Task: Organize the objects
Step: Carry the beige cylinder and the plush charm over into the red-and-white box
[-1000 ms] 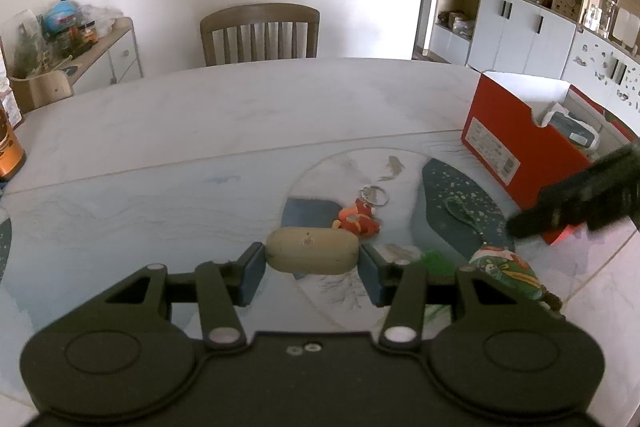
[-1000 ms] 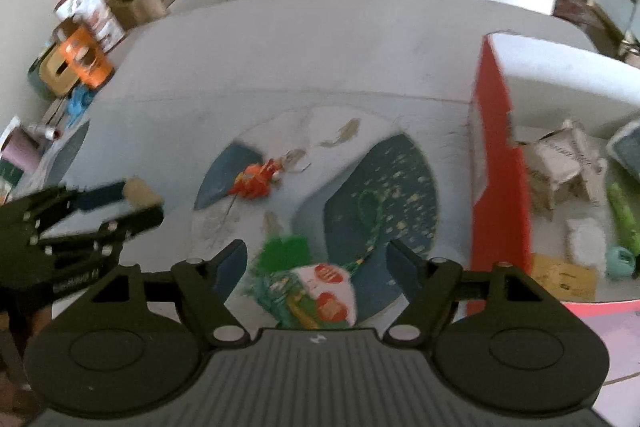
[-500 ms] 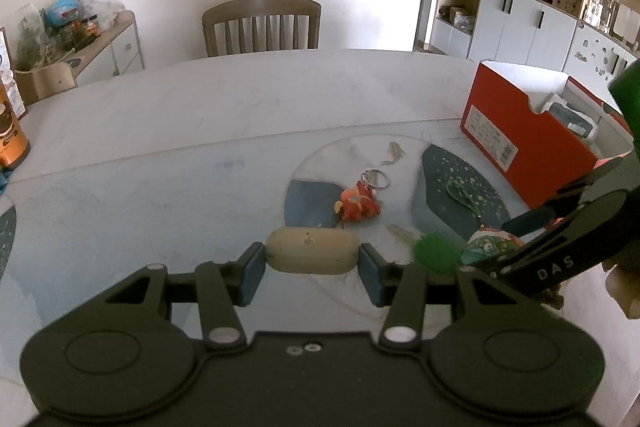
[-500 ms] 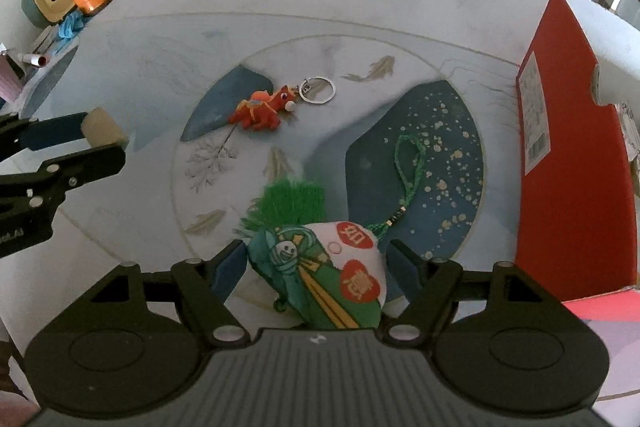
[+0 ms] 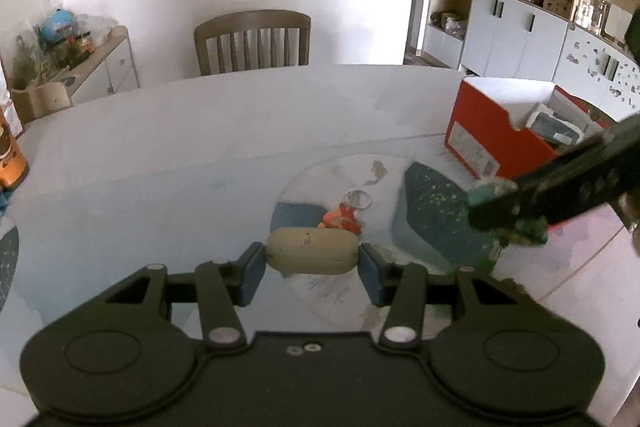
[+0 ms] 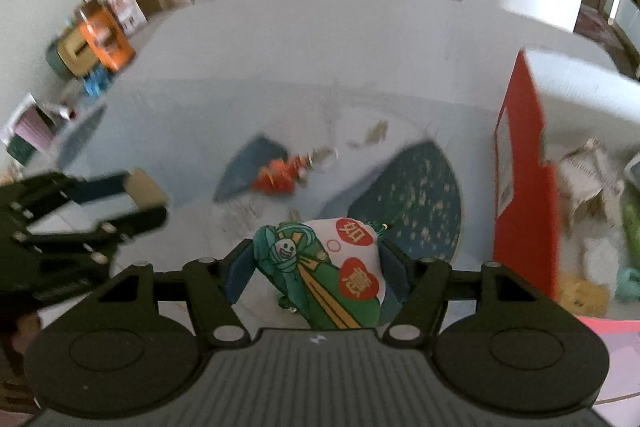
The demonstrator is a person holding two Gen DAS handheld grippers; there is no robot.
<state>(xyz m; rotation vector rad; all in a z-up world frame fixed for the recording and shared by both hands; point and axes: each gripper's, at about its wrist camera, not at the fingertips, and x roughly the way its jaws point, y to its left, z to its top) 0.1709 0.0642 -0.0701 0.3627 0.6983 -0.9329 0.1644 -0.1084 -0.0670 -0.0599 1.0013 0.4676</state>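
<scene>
pale table (image 5: 240, 131) bears orange keychain (image 5: 342, 218) and red box (image 5: 488, 135)

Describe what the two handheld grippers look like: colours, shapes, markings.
Both match. The left gripper and right gripper have matte black bodies with two round discs, silver pivot screws on angled linkage arms, and blue pads on the fingers. The right gripper's body has a ribbed grey top.

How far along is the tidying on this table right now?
Done: the red box already holds several items. In hand: the left hand-held gripper grips a tan capsule-shaped object, and the right hand-held gripper clamps the green embroidered pouch. Left: the orange keychain toy lies on the table.
</scene>
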